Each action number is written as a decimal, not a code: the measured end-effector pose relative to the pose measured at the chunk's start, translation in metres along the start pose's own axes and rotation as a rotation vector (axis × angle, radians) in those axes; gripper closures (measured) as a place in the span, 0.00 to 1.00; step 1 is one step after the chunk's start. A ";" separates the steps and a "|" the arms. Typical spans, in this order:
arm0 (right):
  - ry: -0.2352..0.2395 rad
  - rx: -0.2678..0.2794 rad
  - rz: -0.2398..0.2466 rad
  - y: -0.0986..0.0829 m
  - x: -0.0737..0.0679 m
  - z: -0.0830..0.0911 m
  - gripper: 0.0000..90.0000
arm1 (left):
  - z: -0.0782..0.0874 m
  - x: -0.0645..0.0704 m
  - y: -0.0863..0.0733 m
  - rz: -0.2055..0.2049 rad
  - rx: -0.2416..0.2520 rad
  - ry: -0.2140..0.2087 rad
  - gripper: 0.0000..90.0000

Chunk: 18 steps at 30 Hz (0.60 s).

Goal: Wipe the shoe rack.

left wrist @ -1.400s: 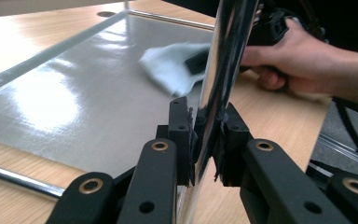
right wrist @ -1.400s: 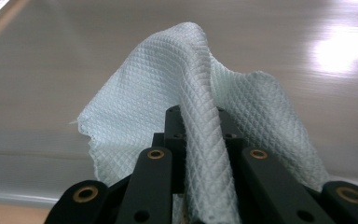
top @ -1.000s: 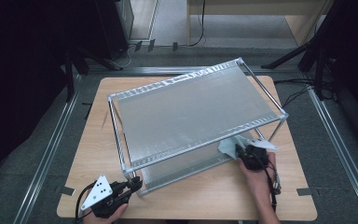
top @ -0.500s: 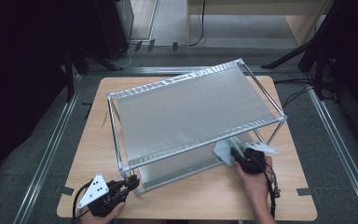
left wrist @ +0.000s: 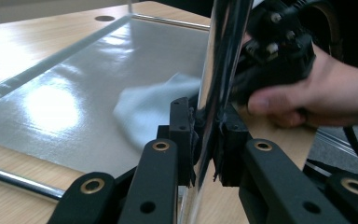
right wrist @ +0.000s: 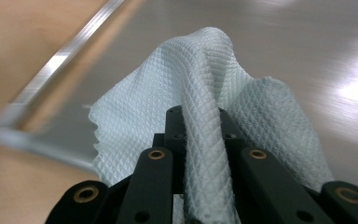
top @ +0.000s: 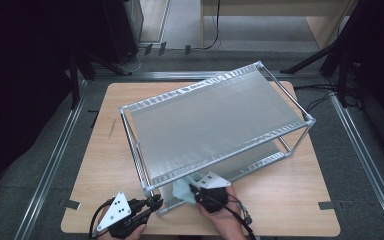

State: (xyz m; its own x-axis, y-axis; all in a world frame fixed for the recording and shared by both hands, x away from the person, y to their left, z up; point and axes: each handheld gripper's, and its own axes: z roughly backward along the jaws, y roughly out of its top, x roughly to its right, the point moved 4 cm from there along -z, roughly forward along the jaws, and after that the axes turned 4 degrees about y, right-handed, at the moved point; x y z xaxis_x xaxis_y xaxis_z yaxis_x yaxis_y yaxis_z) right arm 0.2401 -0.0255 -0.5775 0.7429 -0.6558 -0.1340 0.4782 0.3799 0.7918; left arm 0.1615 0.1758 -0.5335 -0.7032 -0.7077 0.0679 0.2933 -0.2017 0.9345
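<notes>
A two-tier metal rack stands on the wooden table. My left gripper is at the rack's near left corner. In the left gripper view my left gripper is shut on the chrome corner post. My right gripper is just right of that post, shut on a pale waffle-textured cloth. The cloth is pinched between the jaws of the right gripper and spreads over the lower shelf. The left gripper view shows the cloth on the lower shelf, beside the other hand.
The rack's top shelf overhangs the lower one, leaving a low gap along the near side. Bare table lies to the left and right of the rack. Metal floor rails run along both sides of the table. Cables trail from both grippers.
My right gripper has slid the cloth leftward along the lower shelf, from the right end to beside the near left corner post. The left gripper has stayed on that post.
</notes>
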 end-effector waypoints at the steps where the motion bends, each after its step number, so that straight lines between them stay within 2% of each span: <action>1: 0.010 -0.002 0.023 0.000 -0.008 -0.002 0.89 | -0.001 0.001 0.000 -0.003 -0.002 -0.003 0.89; 3: 0.026 -0.011 0.060 -0.001 -0.014 -0.004 0.89 | -0.001 0.002 -0.001 -0.003 -0.004 -0.004 0.89; 4: 0.029 -0.013 0.057 -0.001 -0.013 -0.005 0.89 | -0.001 0.001 -0.001 -0.002 -0.004 -0.004 0.89; 7: 0.010 -0.011 0.030 0.000 0.002 -0.002 0.89 | -0.001 0.001 -0.001 -0.003 -0.003 -0.005 0.89; 9: -0.038 -0.017 0.002 -0.001 0.023 0.005 0.89 | -0.001 0.001 -0.001 -0.003 -0.002 -0.004 0.89; 10: -0.038 -0.017 0.002 -0.001 0.023 0.005 0.89 | -0.001 0.001 -0.001 -0.003 -0.002 -0.004 0.89; 11: -0.099 -0.015 -0.032 -0.002 0.047 0.014 0.89 | 0.000 -0.001 -0.001 -0.003 -0.002 -0.001 0.89; 14: -0.205 -0.014 -0.110 -0.005 0.088 0.034 0.88 | 0.000 -0.003 -0.002 0.008 -0.001 -0.001 0.89; 16: -0.251 -0.022 -0.149 -0.007 0.112 0.048 0.88 | 0.001 -0.005 -0.002 0.017 0.001 -0.001 0.89; 17: -0.283 -0.018 -0.193 -0.009 0.129 0.059 0.88 | 0.001 -0.005 -0.002 0.017 0.002 0.001 0.89; 18: -0.303 -0.008 -0.220 -0.010 0.139 0.066 0.88 | 0.001 -0.006 -0.002 0.016 0.001 0.002 0.89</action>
State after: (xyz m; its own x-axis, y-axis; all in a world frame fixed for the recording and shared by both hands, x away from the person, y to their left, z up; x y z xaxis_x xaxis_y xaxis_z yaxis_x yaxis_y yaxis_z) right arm 0.3078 -0.1637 -0.5646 0.4497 -0.8855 -0.1169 0.6158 0.2126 0.7587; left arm 0.1643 0.1806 -0.5352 -0.6971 -0.7123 0.0820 0.3035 -0.1895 0.9338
